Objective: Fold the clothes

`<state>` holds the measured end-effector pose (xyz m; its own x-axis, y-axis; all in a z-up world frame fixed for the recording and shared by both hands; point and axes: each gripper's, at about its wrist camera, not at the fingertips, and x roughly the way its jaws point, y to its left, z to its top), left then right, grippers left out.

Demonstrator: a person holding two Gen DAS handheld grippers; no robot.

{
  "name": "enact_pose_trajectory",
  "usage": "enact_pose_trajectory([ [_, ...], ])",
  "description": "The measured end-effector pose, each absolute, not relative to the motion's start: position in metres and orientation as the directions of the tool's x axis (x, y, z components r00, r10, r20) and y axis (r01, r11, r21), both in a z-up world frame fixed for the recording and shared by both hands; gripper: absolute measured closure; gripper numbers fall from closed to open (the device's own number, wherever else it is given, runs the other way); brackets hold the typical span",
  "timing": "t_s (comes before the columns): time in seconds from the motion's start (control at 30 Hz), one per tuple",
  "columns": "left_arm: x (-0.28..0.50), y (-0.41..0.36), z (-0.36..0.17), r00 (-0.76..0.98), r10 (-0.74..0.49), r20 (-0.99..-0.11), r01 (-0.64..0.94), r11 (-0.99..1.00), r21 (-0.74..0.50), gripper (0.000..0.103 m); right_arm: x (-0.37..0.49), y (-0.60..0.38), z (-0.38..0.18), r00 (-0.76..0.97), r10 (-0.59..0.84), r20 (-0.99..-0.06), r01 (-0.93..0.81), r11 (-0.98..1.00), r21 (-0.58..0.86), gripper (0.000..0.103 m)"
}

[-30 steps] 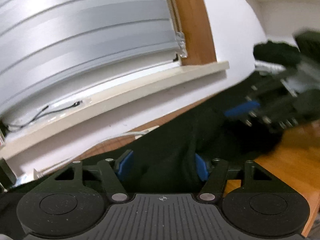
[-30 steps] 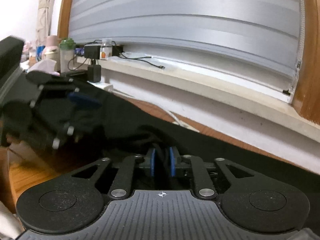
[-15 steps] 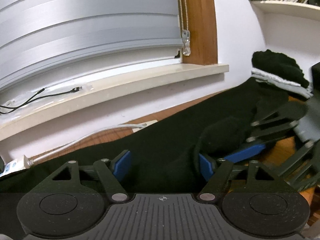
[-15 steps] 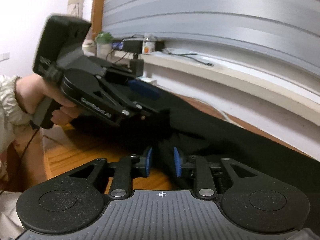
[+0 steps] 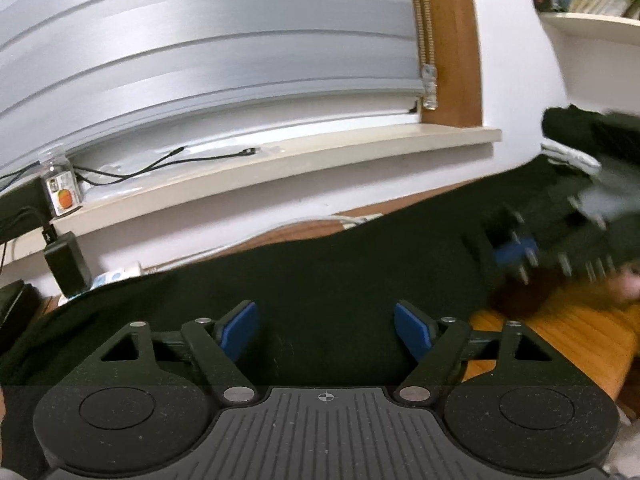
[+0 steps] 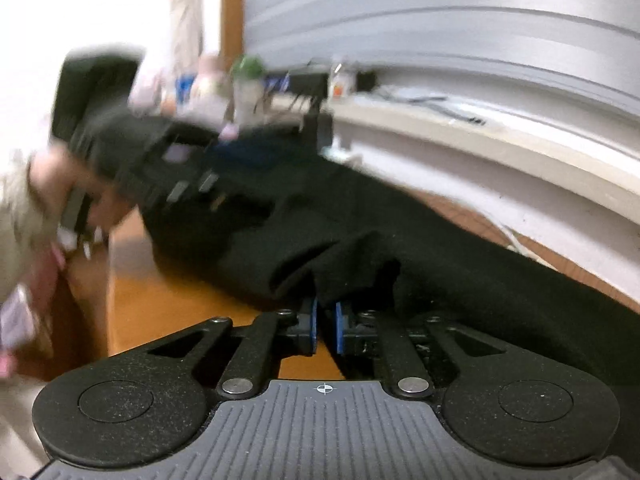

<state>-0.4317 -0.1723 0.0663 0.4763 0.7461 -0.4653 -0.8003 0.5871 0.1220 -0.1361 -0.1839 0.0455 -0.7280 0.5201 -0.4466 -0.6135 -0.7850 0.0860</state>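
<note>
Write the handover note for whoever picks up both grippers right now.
Left gripper: open, holds nothing, over the black garment.
Right gripper: shut on a bunched fold of the garment near its front edge.
The garment lies stretched along the wooden table below the windowsill.
Done: one edge pinched.
Left: grab a second spot with the left gripper, then fold; no neat fold shows yet.

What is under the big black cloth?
Under the black cloth is a wooden table, showing orange at the cloth's edge. A white cable runs behind it by the wall. Whatever else lies beneath is covered, so I cannot tell.
</note>
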Motion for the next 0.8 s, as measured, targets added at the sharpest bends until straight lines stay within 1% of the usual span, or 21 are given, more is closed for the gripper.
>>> enact_pose_trajectory([
  [0.07,-0.427,-0.186,0.067,0.481,0.754,-0.447,-0.790,0.594,0.151,0.023,-0.134,-0.181,0.050,-0.740,0.516,-0.431,-0.612,-0.783,0.114,0.095],
  [0.13,-0.422,-0.195,0.069,0.506,0.744,-0.436,-0.772,0.616,0.156,0.018,-0.131,-0.178,0.054,-0.751,0.512,-0.416,-0.610,-0.780,0.142,0.095],
  [0.23,-0.414,-0.198,0.068,0.555,0.707,-0.437,-0.730,0.666,0.151,0.017,-0.128,-0.174,0.059,-0.764,0.509,-0.397,-0.607,-0.774,0.176,0.095],
  [0.37,-0.398,-0.190,0.062,0.528,0.718,-0.454,-0.729,0.657,0.192,0.017,-0.128,-0.171,0.056,-0.754,0.516,-0.407,-0.620,-0.764,0.180,0.095],
  [0.4,-0.394,-0.187,0.061,0.515,0.724,-0.458,-0.731,0.651,0.207,0.023,-0.128,-0.170,0.056,-0.751,0.518,-0.409,-0.623,-0.761,0.181,0.095],
  [0.43,-0.392,-0.181,0.059,0.494,0.736,-0.464,-0.738,0.636,0.223,0.032,-0.128,-0.170,0.055,-0.749,0.519,-0.412,-0.626,-0.759,0.181,0.094],
  [0.5,-0.392,-0.164,0.060,0.462,0.748,-0.477,-0.758,0.612,0.226,0.036,-0.127,-0.168,0.054,-0.744,0.523,-0.417,-0.632,-0.753,0.183,0.091],
  [0.53,-0.393,-0.155,0.061,0.453,0.749,-0.483,-0.767,0.604,0.217,0.036,-0.127,-0.167,0.053,-0.741,0.524,-0.419,-0.635,-0.751,0.184,0.088],
  [0.67,-0.408,-0.127,0.071,0.490,0.720,-0.492,-0.784,0.610,0.112,0.036,-0.126,-0.173,0.047,-0.724,0.523,-0.450,-0.633,-0.763,0.131,0.081],
  [0.8,-0.418,-0.116,0.077,0.504,0.713,-0.487,-0.795,0.604,0.062,0.036,-0.130,-0.180,0.038,-0.715,0.505,-0.485,-0.609,-0.790,0.075,0.078],
])
